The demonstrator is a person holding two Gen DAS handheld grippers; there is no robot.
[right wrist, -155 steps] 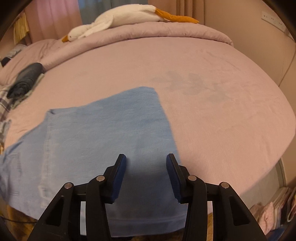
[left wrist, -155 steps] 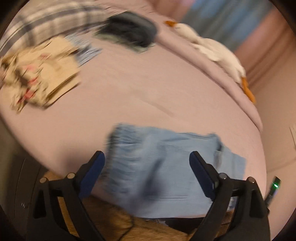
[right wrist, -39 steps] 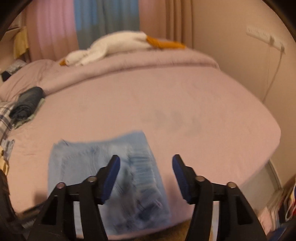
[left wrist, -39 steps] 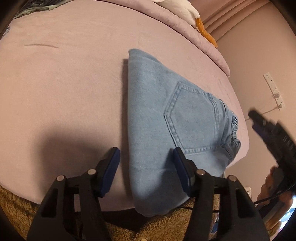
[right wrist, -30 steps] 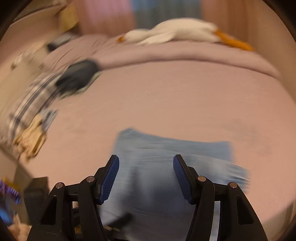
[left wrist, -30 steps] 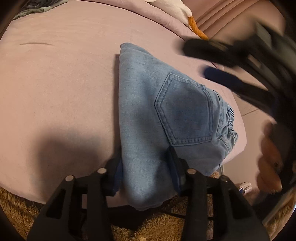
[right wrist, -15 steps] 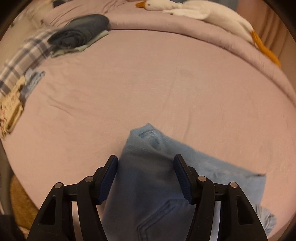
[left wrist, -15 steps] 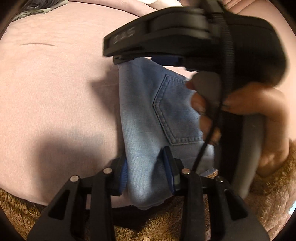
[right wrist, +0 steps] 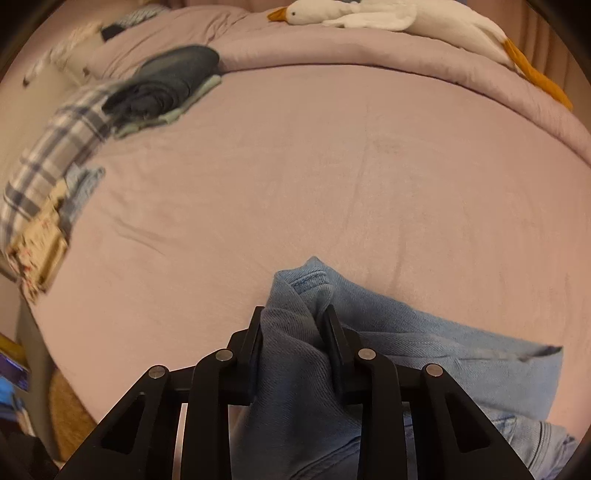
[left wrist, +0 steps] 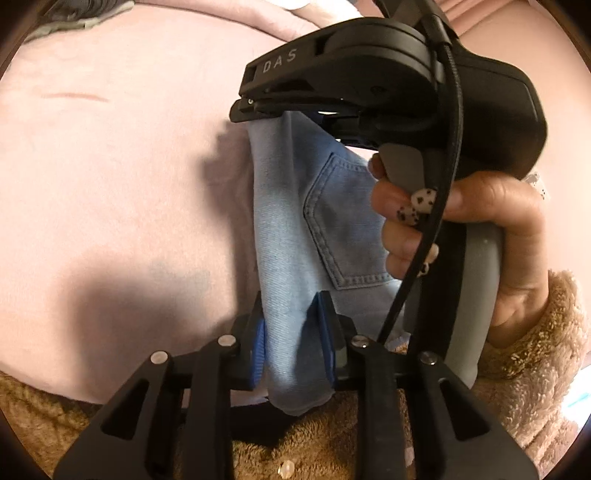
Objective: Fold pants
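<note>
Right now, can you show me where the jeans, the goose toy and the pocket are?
jeans (right wrist: 424, 343): right wrist view, on the flat denim.
goose toy (right wrist: 369, 16): right wrist view, on its white body.
pocket (left wrist: 343, 218): left wrist view, on the stitched panel.

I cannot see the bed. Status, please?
Both grippers, left and right, closing on folded jeans. Jeans at bed edge. Nothing in the way.

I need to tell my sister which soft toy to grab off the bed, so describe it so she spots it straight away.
Start at the pinkish-mauve bed and look to its far edge, where the rolled duvet runs across. Stretched out along that roll lies the plush goose. It is the only white thing up there, long-bodied, with an orange beak and orange feet, unlike the dark folded clothes to its left.
</note>
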